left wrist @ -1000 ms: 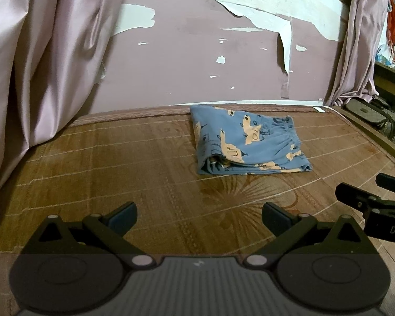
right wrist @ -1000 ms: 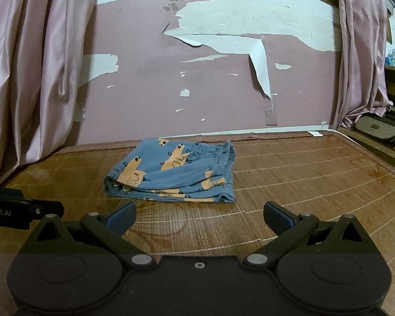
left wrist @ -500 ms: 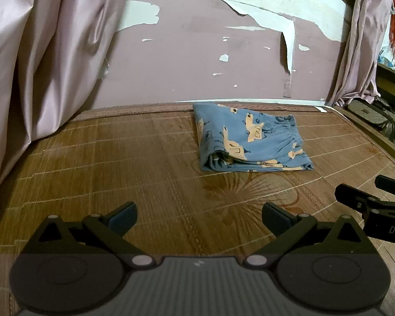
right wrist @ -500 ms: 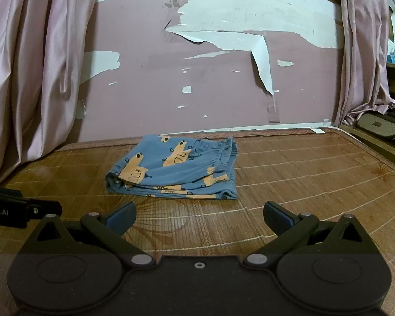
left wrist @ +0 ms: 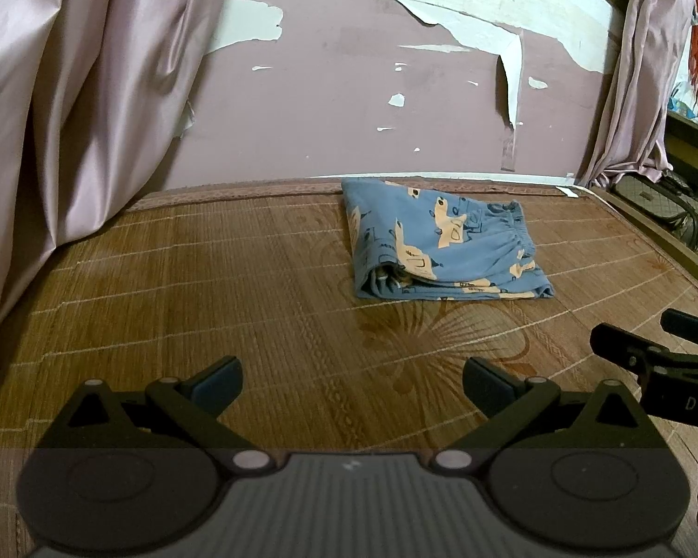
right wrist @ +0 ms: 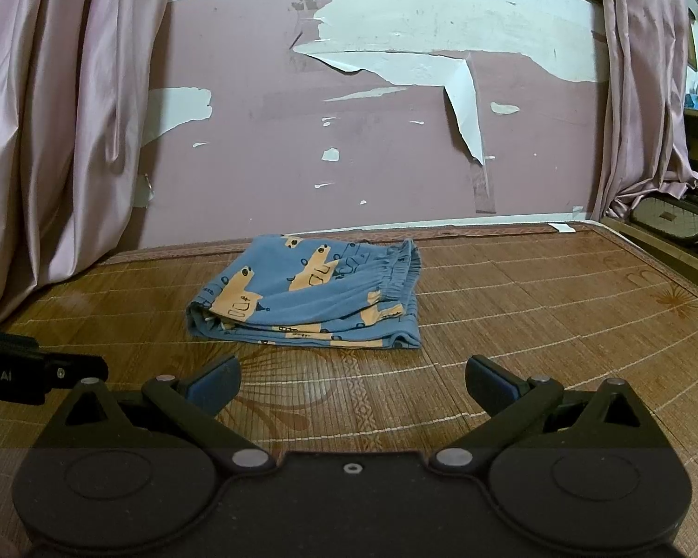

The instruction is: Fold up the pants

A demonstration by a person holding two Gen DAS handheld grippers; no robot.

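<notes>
Folded pants (right wrist: 312, 302) on bamboo mat (right wrist: 535, 307)

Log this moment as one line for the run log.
pants: folded, on bamboo mat | left gripper: open, empty, short of pants | right gripper: open, empty, short of pants

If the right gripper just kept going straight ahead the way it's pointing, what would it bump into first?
Probably the pants. The right gripper is open above the mat, with the folded pile just left of centre ahead and nothing between them. Depth is hard to judge.
</notes>
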